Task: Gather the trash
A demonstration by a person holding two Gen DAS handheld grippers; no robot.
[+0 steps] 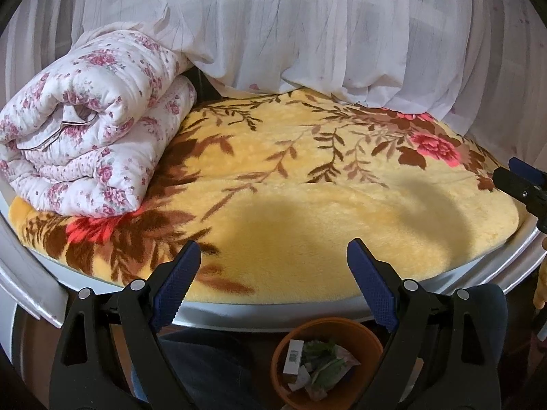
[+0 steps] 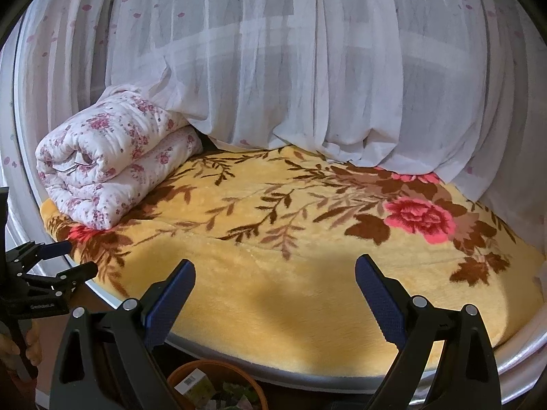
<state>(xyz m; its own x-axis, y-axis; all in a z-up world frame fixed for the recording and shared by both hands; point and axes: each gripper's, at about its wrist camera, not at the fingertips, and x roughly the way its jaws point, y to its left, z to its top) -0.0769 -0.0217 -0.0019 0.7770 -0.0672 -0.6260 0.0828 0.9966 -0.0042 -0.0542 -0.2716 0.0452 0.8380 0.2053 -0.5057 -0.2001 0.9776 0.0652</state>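
An orange bin [image 1: 365,336] stands on the floor below the bed's front edge, holding a white box [image 1: 293,355] and crumpled wrappers [image 1: 330,365]. It also shows in the right wrist view [image 2: 177,376]. My left gripper [image 1: 273,249] is open and empty, held above the bin at the edge of the yellow floral blanket [image 1: 290,212]. My right gripper [image 2: 275,266] is open and empty over the blanket [image 2: 273,239]. The right gripper's tip shows at the far right of the left wrist view [image 1: 523,181]; the left gripper shows at the left of the right wrist view [image 2: 65,259].
A folded pink-flowered quilt [image 1: 85,130] lies at the bed's back left, also in the right wrist view [image 2: 112,157]. White sheer curtains [image 1: 307,34] hang behind the bed. A pale bed frame rim [image 1: 478,270] runs along the front. My dark-trousered leg [image 1: 205,358] is beside the bin.
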